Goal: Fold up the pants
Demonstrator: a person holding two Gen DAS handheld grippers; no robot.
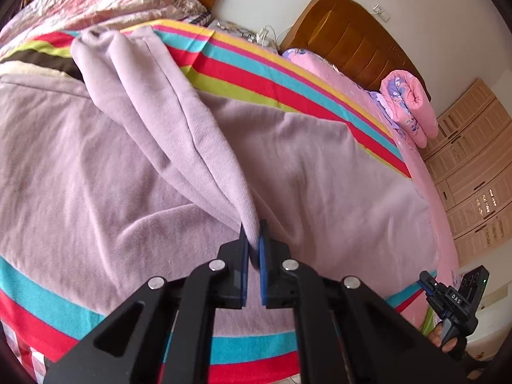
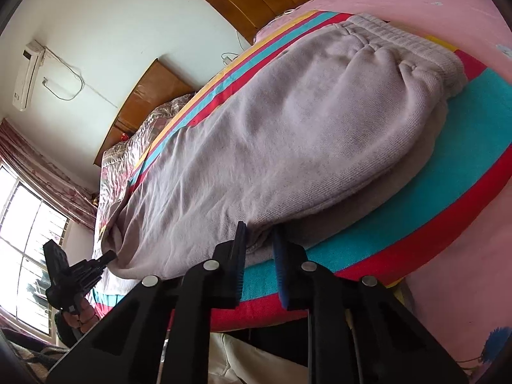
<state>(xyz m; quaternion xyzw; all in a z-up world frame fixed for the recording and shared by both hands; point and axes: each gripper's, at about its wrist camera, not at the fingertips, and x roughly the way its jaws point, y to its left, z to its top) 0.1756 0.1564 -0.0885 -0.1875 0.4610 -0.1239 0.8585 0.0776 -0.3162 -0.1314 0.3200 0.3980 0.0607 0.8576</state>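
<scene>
On the striped blanket (image 2: 448, 172), left tool (image 1: 254, 236) pinches the lilac pants (image 1: 112, 160); right tool (image 2: 259, 240) gapes around their edge.

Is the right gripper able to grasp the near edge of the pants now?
Probably yes: the right gripper is open, and the pants edge lies right at its fingertips with nothing between them.

Soft matt lilac fleece-knit pants (image 1: 134, 160) are lying on a fuzzy striped cloth blanket (image 1: 262, 64); varnished brown wooden headboard (image 1: 348, 41) is gleaming at two o'clock.
</scene>
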